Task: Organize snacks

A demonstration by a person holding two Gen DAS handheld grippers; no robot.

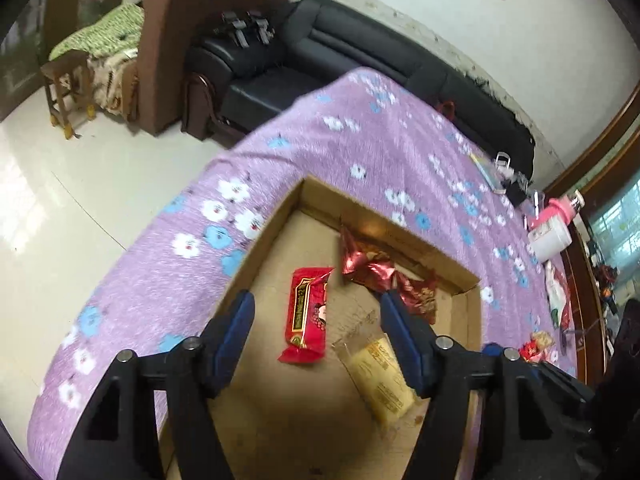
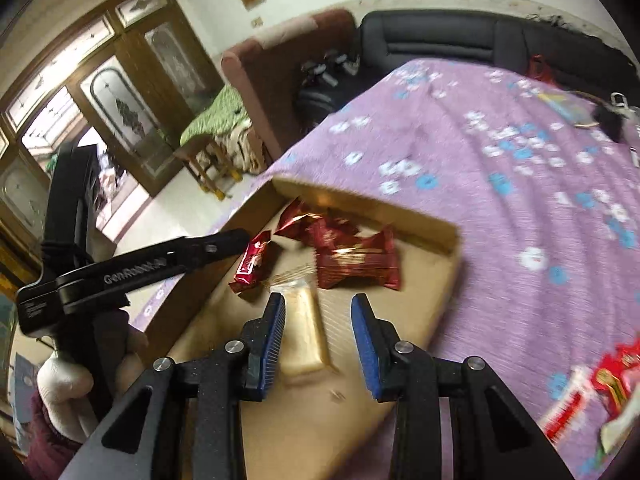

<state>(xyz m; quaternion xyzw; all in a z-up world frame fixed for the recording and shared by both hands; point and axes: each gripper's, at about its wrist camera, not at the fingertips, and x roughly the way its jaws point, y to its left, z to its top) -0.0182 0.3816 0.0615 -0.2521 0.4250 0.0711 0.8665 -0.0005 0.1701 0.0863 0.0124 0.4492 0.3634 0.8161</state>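
Observation:
A shallow cardboard box [image 1: 260,236] [image 2: 424,236] lies on a purple flowered cloth. Inside are a bright red snack bar [image 1: 308,314] [image 2: 252,262], dark red foil packets [image 1: 372,268] [image 2: 356,260] and a yellow clear-wrapped snack [image 1: 382,376] [image 2: 306,332]. My left gripper [image 1: 316,304] is open and empty above the box, over the red bar; it also shows in the right wrist view [image 2: 224,240]. My right gripper [image 2: 318,304] is open and empty, its jaws either side of the yellow snack, just above it.
More red snack packets [image 2: 600,384] [image 1: 538,346] lie on the cloth [image 1: 360,144] to the right of the box. A pink and white bottle [image 1: 554,228] and small items stand at the far right. A black sofa [image 1: 360,48] and brown armchair stand behind.

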